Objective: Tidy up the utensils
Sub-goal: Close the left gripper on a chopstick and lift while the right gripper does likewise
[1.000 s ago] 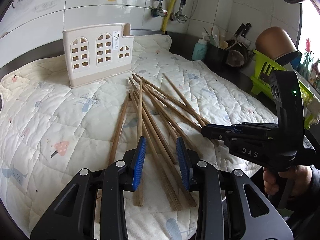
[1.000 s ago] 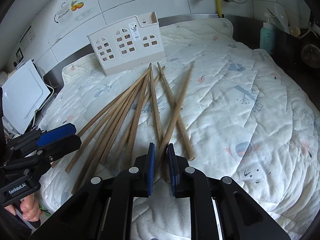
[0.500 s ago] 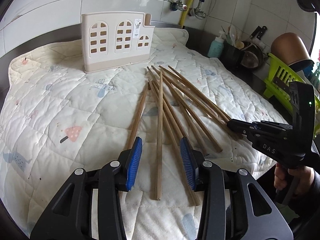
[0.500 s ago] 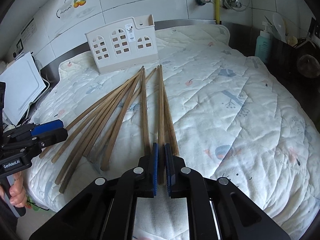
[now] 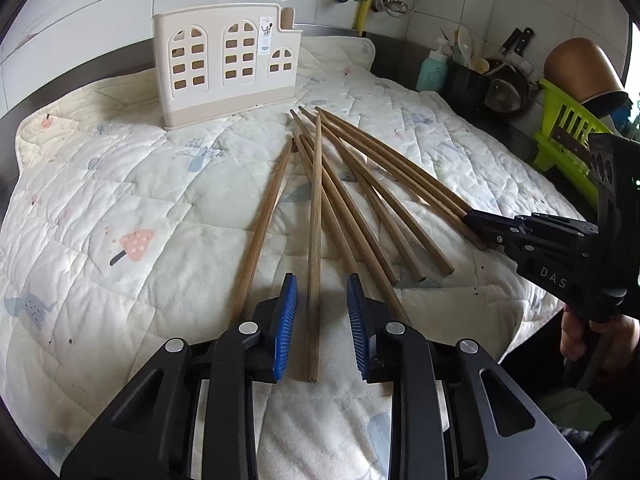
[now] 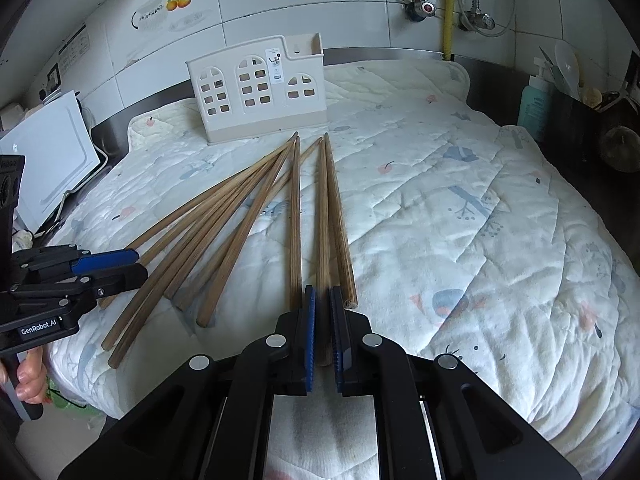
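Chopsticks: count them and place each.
About 10 chopsticks; overlaps may hide some. One is clamped in the right gripper, one lies between the left gripper's closing jaws, the rest fan across the quilt before the holder.

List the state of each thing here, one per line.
Left tool: closing around one chopstick, pads not yet on it.
Right tool: shut on one chopstick.
Other chopsticks: lying fanned out on the quilt.
Holder: upright, nothing visibly in it.
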`<state>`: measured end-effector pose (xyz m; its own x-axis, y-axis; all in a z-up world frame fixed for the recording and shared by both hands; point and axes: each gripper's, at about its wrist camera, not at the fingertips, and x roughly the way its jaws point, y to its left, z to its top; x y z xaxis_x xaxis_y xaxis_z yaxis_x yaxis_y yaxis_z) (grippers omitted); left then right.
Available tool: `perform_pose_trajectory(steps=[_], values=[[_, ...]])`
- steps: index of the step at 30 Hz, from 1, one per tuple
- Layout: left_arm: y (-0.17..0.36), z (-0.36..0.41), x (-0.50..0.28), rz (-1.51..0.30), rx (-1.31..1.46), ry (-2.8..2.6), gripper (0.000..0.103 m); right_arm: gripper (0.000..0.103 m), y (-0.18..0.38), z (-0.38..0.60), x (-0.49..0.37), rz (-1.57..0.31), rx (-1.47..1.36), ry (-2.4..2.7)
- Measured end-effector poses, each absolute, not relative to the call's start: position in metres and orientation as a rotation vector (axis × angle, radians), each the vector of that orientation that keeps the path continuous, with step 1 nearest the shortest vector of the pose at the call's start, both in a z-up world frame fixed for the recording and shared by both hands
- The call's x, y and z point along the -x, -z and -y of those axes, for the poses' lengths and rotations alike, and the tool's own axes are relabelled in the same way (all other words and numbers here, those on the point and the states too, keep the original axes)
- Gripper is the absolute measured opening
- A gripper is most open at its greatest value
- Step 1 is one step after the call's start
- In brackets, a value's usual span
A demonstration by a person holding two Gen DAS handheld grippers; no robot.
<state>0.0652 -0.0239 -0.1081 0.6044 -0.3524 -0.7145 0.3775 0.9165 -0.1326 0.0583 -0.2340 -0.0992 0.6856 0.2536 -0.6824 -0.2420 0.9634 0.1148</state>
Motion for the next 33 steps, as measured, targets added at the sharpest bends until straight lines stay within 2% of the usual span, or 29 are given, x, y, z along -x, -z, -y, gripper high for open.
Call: perform_pose_trajectory(steps=[8,12,15,28,33], values=[[0.114,0.023,-0.055,-0.786,-0.012,0.377,0.022,0.007,0.101,0.234,-0.056,-0.739,-0.023,-0.281],[0.113,0.02,-0.051,-0.771,0.012,0.34,0.008,0.007,0.101,0.235,-0.054,-0.728,-0.021,-0.28],[0.108,0.015,-0.047,-0.747,0.048,0.324,0.005,0.007,0.095,0.235,-0.051,-0.721,-0.011,-0.278],[0.054,0.004,-0.042,-0.637,0.048,0.307,0.005,0.006,0.009,0.238,-0.053,-0.531,0.102,-0.308],[0.035,-0.004,-0.048,-0.602,0.073,0.301,0.005,0.006,-0.016,0.23,-0.075,-0.517,0.143,-0.369]])
